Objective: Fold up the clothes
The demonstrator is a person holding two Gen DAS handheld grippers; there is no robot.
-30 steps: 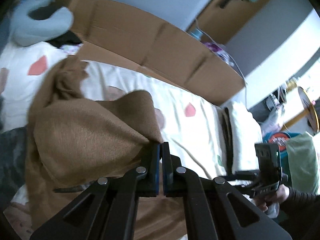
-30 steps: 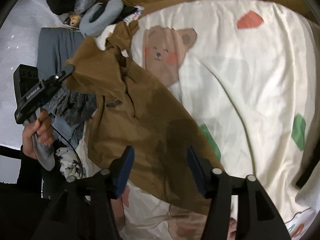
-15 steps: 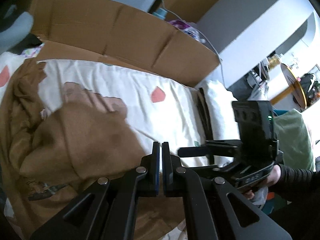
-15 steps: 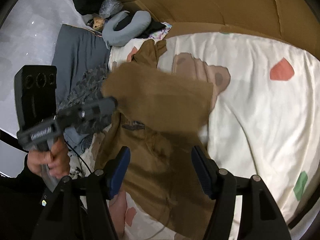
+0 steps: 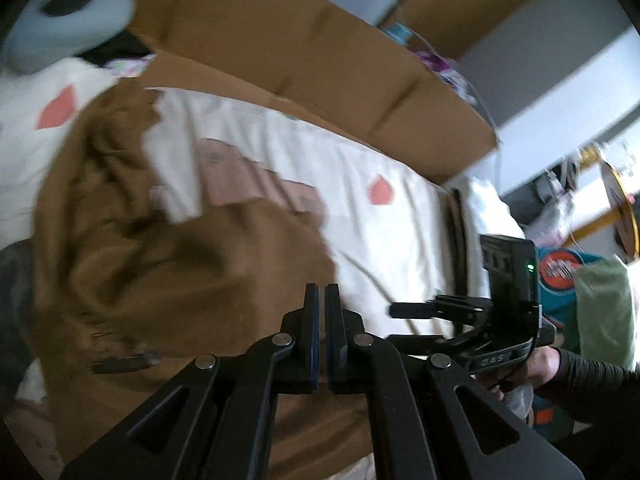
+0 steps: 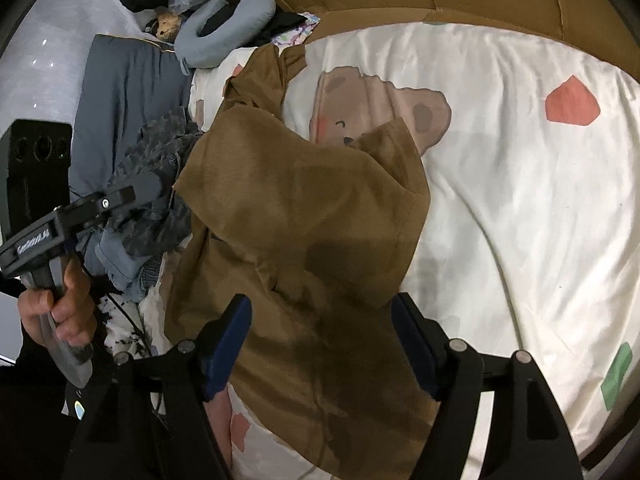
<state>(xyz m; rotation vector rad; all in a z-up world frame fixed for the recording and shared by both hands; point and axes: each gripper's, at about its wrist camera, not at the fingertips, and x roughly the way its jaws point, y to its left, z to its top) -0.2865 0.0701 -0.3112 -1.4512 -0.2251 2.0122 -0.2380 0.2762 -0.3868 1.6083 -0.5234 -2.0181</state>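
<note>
A brown garment [image 6: 304,216] lies on the white bear-print bed sheet [image 6: 520,184], with one part folded over its body. It also shows in the left wrist view [image 5: 168,264], blurred. My left gripper [image 5: 321,292] is shut with nothing between its pads, just off the fold's edge. In the right wrist view it [image 6: 148,188] is at the left, beside the garment. My right gripper [image 6: 324,320] is open and empty above the garment's lower part. In the left wrist view it [image 5: 416,322] is at the right.
Cardboard panels [image 5: 320,60] stand along the far side of the bed. A grey neck pillow [image 6: 224,28], a grey-blue cushion [image 6: 120,92] and a pile of dark clothes [image 6: 156,192] lie left of the garment. A folded white towel [image 5: 488,208] lies at the bed's right end.
My left gripper carried a flap of the brown garment across and let it drop; the flap now lies folded over the body. The right gripper stayed open.
</note>
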